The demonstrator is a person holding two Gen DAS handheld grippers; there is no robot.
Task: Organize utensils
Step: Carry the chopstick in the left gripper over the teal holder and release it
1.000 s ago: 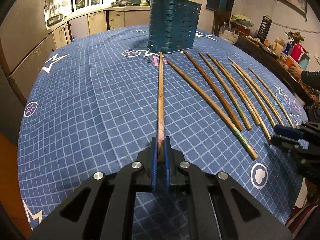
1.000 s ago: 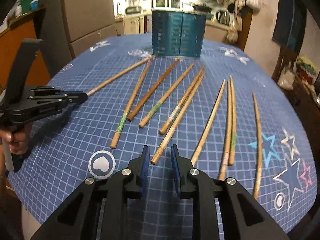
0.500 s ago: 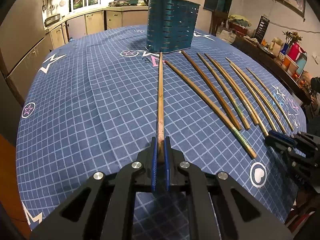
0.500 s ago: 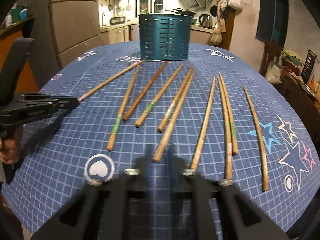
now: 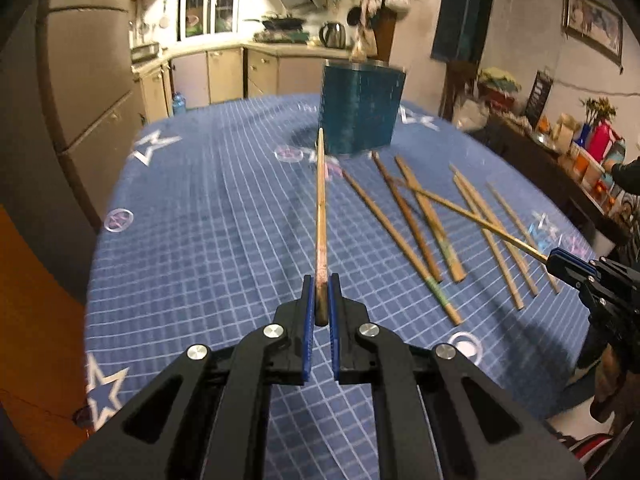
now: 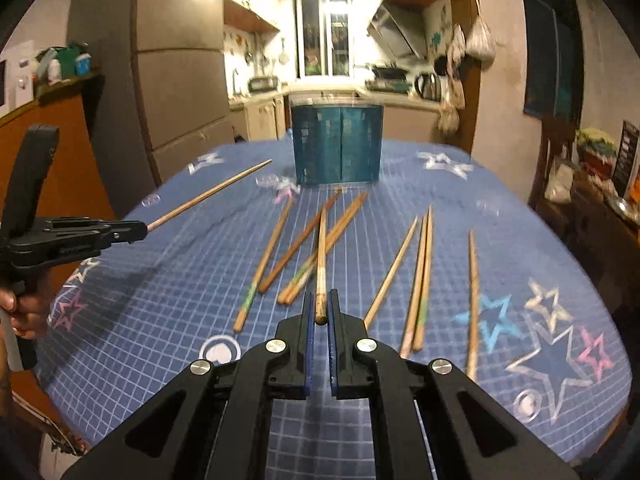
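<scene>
Right tool (image 6: 319,312) has clamped a chopstick (image 6: 321,256) — both apparently lifted; left tool (image 5: 319,296) grips another.

I am looking into a home kitchen with a dining corner. At the back I see beige cabinets (image 6: 260,120) under a counter, a window (image 6: 326,36) above them, an extractor hood (image 6: 394,32) and an electric kettle (image 6: 428,86). A tall grey refrigerator (image 6: 180,80) stands on the left side. Ladles hang on the wall. The tabletop (image 5: 200,240) has a blue grid cloth with stars. On the right, a dark sideboard (image 5: 532,160) carries flowers and small boxes, and a framed picture (image 5: 594,24) hangs on the wall.
</scene>
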